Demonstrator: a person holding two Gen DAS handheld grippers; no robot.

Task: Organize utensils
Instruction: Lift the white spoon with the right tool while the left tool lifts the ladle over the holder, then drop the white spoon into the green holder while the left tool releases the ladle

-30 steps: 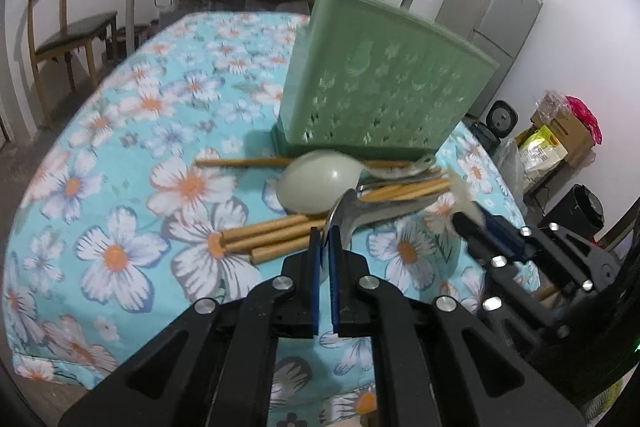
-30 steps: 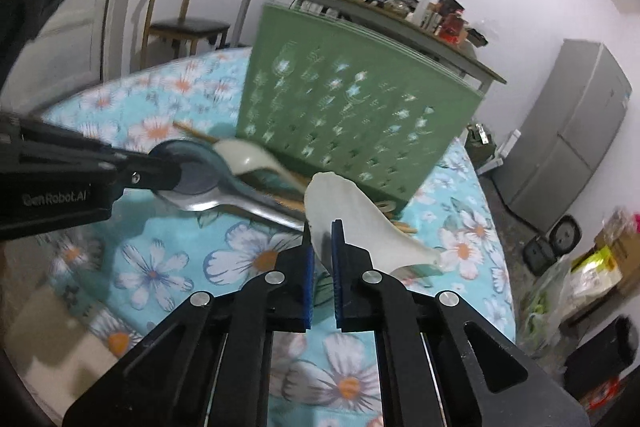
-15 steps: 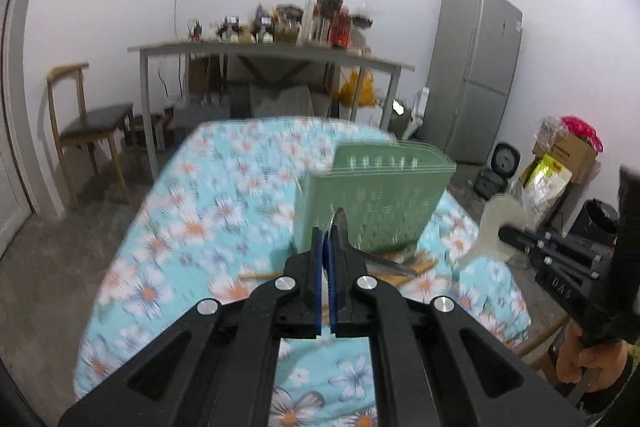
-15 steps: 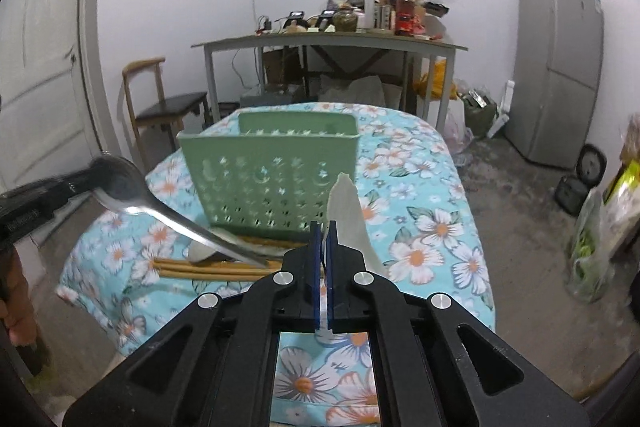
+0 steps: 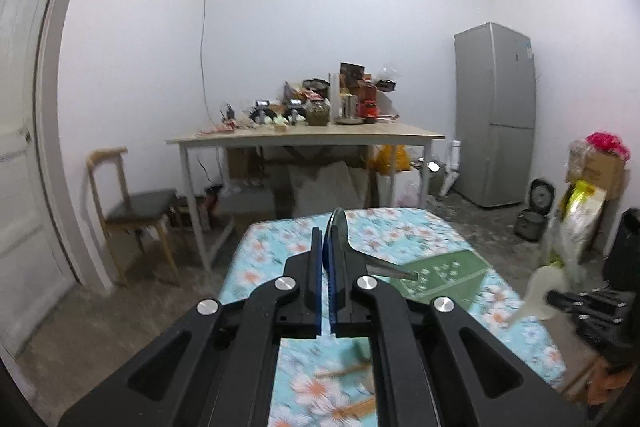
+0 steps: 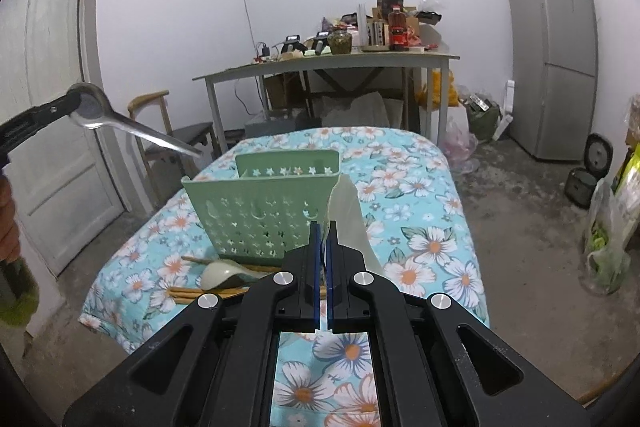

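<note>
Left hand-held gripper [image 5: 326,243] clamps a metal spoon [image 5: 360,255], right hand-held gripper [image 6: 323,227] a white spoon [image 6: 348,215] (bowl hidden).

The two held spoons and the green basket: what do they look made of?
Spoon in the left gripper: likely stainless steel, grey and shiny with bright glints. Spoon in the right gripper: pale, matte cream, thick-walled, probably ceramic or melamine; hard to tell. Green basket: moulded plastic, matte, with star cut-outs punched through thin walls.
</note>
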